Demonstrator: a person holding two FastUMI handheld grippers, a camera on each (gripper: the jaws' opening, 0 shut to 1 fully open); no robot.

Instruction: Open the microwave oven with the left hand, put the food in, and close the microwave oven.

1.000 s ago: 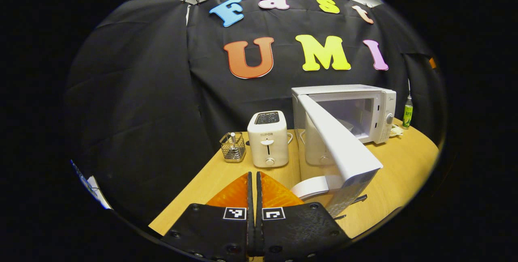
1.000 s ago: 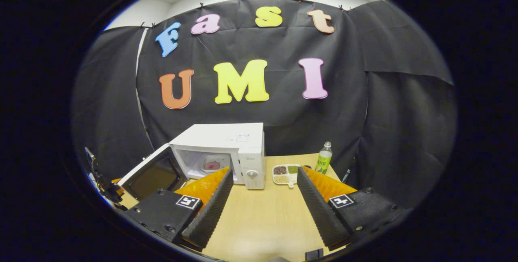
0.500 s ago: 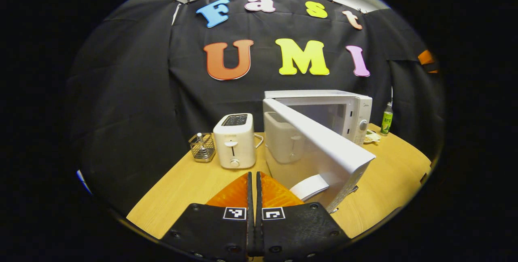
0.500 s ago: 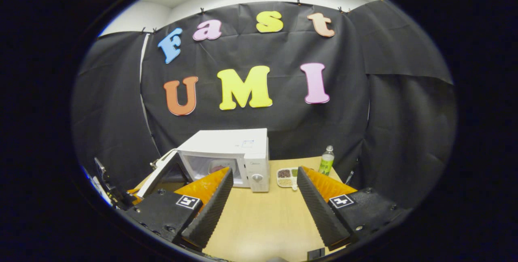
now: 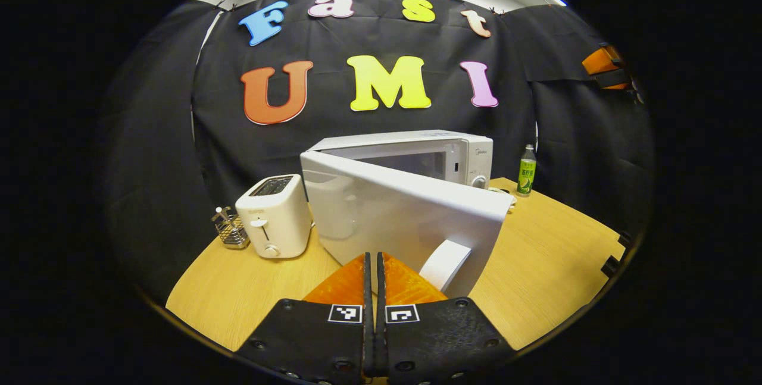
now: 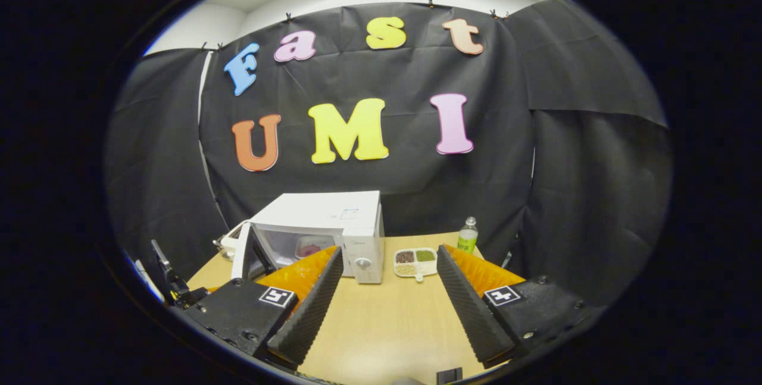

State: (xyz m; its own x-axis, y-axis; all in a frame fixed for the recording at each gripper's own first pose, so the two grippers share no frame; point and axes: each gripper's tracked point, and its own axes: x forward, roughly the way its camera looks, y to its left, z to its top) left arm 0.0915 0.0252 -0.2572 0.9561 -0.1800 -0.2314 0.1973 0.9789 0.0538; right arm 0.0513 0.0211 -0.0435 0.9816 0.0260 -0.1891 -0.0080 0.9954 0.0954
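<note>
Two grippers at work here. Left gripper with orange fingers pressed together, nothing between them, placed just behind the white microwave door beside its pale curved handle; probably pushing with the closed tips, though contact not clear from this angle. Right gripper held back over the light wooden table, fingers spread wide and empty, likely to keep out of the door's way. White boxy microwave oven partly open, door at a narrow angle. Inside, a pale tray with reddish food, already placed. Closing step apparently in hand, not finished.
</note>
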